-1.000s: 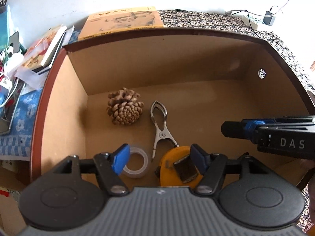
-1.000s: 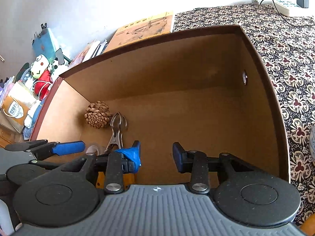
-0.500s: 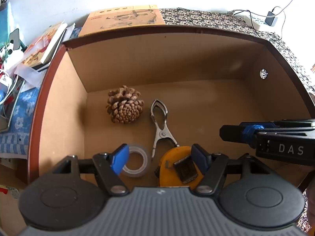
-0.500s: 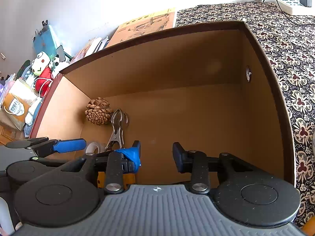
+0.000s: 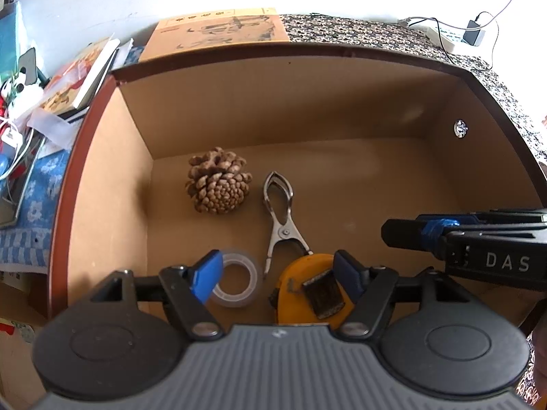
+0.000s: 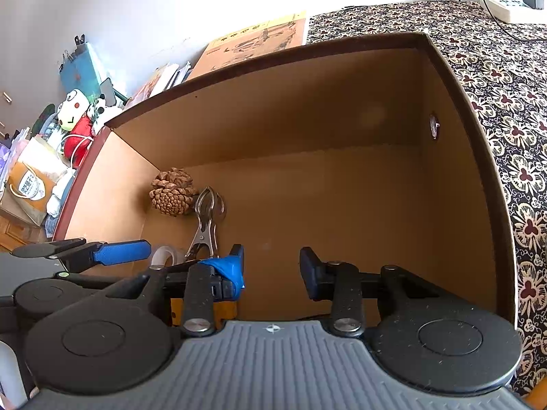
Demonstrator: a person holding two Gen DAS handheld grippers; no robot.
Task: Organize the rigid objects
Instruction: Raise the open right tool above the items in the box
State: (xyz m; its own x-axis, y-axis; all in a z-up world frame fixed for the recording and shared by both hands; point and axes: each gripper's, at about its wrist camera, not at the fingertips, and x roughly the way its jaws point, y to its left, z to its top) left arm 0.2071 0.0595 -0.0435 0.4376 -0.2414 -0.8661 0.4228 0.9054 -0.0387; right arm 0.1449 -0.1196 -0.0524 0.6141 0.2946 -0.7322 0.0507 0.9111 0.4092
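Nearest, left gripper [image 5: 277,275] over the near end of an open cardboard box [image 5: 112,184], jaws spread with nothing clamped between the blue pads; orange tape measure [image 5: 309,292] on the box floor just under and between the fingers, touching neither pad as far as can be seen. Roll of clear tape [image 5: 236,282] flat on the floor beside the left finger, close to the tape measure. Right gripper [image 6: 271,268] at the near right of the same box, jaws apart and empty, bare floor showing in the gap; blue tape wrapped on its left finger [image 6: 227,270]. From the left wrist view, side of the right gripper [image 5: 478,242] reaching in from the right edge, well clear of the objects. Farther in, metal clip [image 5: 282,220] lying flat, handles toward the tape measure, looped end pointing away. Beyond it, pine cone [image 5: 218,184] near the left wall, just beside the clip's far end. Past the far wall, a tan booklet [image 5: 222,29], patterned cloth [image 6: 495,68] and a power strip [image 6: 506,3] with cables
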